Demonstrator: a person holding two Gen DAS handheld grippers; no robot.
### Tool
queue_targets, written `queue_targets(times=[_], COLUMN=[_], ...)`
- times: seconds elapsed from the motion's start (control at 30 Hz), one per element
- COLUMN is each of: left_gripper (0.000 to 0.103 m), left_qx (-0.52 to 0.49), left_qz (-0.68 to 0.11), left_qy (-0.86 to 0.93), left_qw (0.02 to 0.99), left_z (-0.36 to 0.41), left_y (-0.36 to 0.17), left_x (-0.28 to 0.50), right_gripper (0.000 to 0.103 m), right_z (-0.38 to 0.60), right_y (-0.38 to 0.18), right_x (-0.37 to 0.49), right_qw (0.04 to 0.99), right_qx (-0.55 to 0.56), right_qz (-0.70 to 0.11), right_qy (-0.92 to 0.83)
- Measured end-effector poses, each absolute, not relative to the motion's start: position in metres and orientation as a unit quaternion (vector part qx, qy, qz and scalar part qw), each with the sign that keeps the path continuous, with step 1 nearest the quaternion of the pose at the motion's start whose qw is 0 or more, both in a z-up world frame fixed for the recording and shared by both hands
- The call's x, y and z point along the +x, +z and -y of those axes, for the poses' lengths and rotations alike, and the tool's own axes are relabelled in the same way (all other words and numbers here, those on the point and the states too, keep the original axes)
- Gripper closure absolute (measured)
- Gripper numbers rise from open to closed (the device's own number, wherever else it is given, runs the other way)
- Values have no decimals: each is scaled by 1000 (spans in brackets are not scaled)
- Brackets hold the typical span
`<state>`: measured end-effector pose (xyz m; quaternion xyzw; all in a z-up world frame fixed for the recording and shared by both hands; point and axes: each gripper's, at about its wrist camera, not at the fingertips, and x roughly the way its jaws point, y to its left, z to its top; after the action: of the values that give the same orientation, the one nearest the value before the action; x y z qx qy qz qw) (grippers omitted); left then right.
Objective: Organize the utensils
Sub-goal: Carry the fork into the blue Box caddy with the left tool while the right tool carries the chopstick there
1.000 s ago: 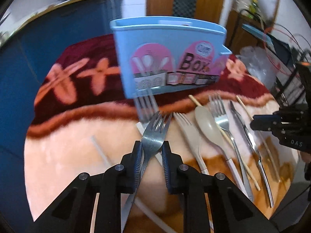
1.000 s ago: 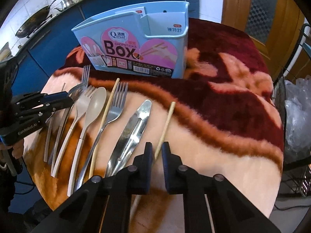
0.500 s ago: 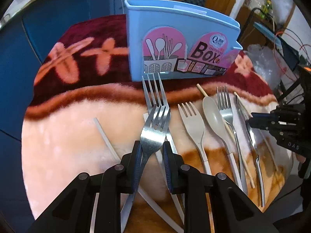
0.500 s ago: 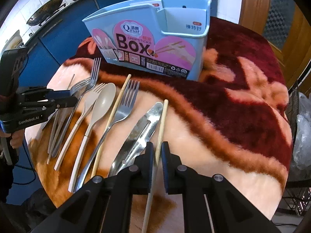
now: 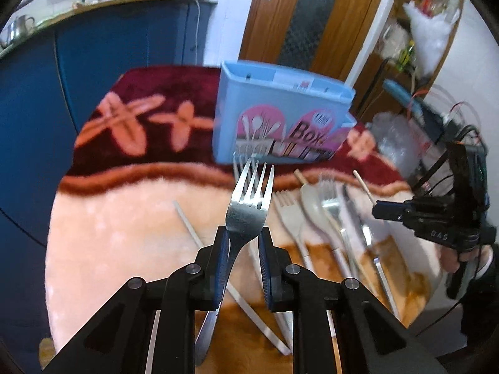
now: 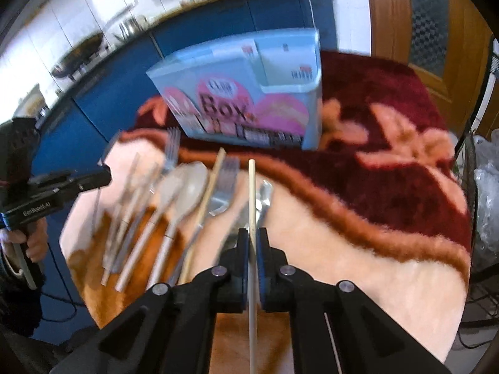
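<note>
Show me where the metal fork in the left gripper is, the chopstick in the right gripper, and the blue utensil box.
metal fork (image 5: 248, 210), left wrist view, on its neck below the tines.
chopstick (image 6: 252, 193), right wrist view, on the shaft above the pads.
blue utensil box (image 6: 249, 93), right wrist view, on its front wall.

Black tongs (image 5: 244, 249) with blue pads (image 5: 222, 261), silver screws, white "GenRobot.AI" lettering.

the handle of the steel fork (image 5: 249, 205) goes down behind the left gripper (image 5: 244, 246) and its end is not seen. the chopstick (image 6: 252, 205) is cut by the bottom edge in the right wrist view. the blue box (image 6: 249, 93) is blurred, its small label text is unreadable. the utensils lying on the blanket (image 6: 358, 249) are smeared, their count is unclear.
</note>
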<state>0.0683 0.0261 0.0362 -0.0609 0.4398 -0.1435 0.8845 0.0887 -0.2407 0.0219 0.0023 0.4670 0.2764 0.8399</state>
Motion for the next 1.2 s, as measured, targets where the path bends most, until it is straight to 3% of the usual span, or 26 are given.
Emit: queue_targets(times=[0.43,1.2], left_gripper=[95,96], left_qx=[-127,-106], left_qz=[-317,-191], left_qy=[-176,-175], left_qw=[923,960], left_z=[-38,-32], left_y=[78,152], left_x=[48,134], right_gripper=[96,96], right_z=[245,231], right_y=[74,80], right_x=[48,77], right_qw=[921,945], right_qx=[53,99], right_qz=[-292,-244], right_qy=[252,192])
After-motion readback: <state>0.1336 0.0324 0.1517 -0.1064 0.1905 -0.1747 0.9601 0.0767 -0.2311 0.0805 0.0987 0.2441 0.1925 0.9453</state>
